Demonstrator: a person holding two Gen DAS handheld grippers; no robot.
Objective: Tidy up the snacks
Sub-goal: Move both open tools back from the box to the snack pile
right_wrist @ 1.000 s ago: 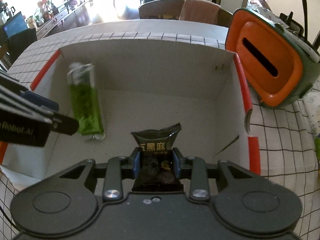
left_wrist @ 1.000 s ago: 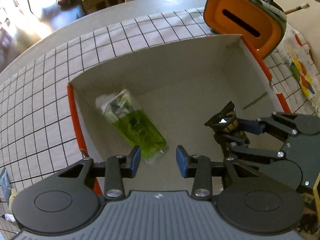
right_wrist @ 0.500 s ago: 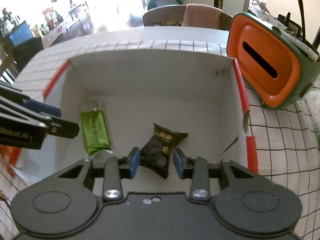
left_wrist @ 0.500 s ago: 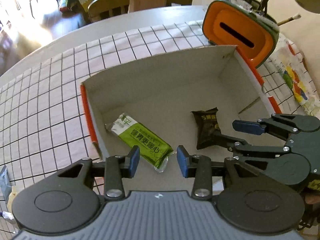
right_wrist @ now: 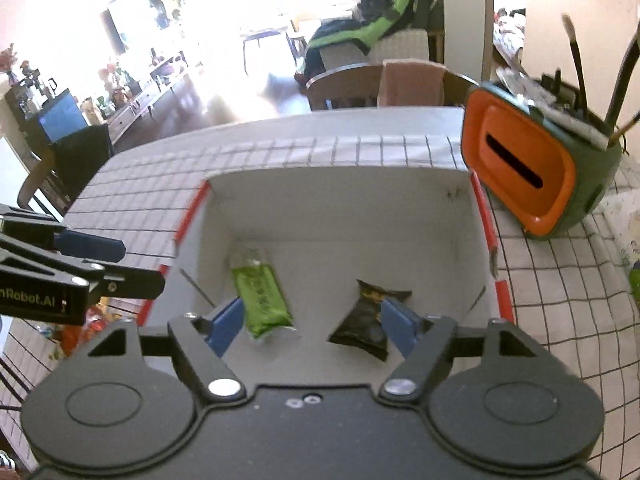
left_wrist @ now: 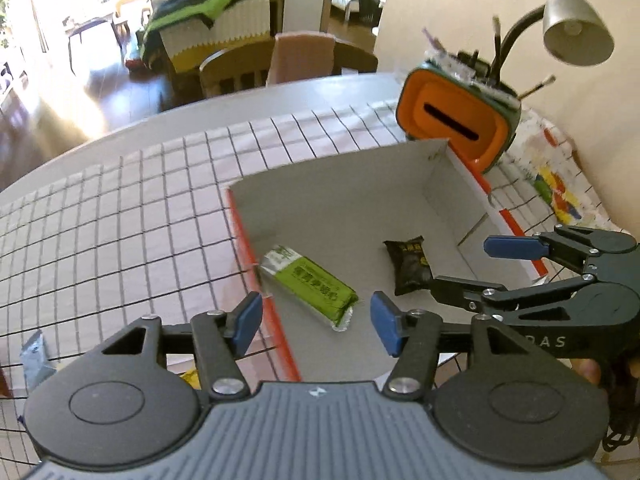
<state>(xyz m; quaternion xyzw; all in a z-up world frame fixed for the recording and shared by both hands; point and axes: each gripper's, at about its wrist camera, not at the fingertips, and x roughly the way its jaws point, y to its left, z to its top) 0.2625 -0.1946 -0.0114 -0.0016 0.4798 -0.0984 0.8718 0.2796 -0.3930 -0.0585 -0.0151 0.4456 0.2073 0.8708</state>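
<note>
Two snacks lie on the floor of your white cardboard box (left_wrist: 344, 184): the green snack bar (left_wrist: 310, 282) towards its left wall, and the black snack packet (left_wrist: 408, 266) to the right of it, the two well apart and neither touching a wall. Your left tongs (left_wrist: 316, 322) hang above the near left part of the box with their blue pads spread; the jaws have just been opening, and nothing sits between them, the green bar lying loose below. Your right tongs (right_wrist: 312, 322) are spread wide too, their jaws also just opened, and both packets show on the box floor beneath the gap, gripped by neither pad. Red strips edge the side walls of the box. It stands on a desk covered with a checked cloth (left_wrist: 120, 216). Just beyond the far right corner of the box sits an orange-fronted holder (right_wrist: 520, 168) with brushes standing in it, and a lamp (left_wrist: 576, 32) bends over it.
</note>
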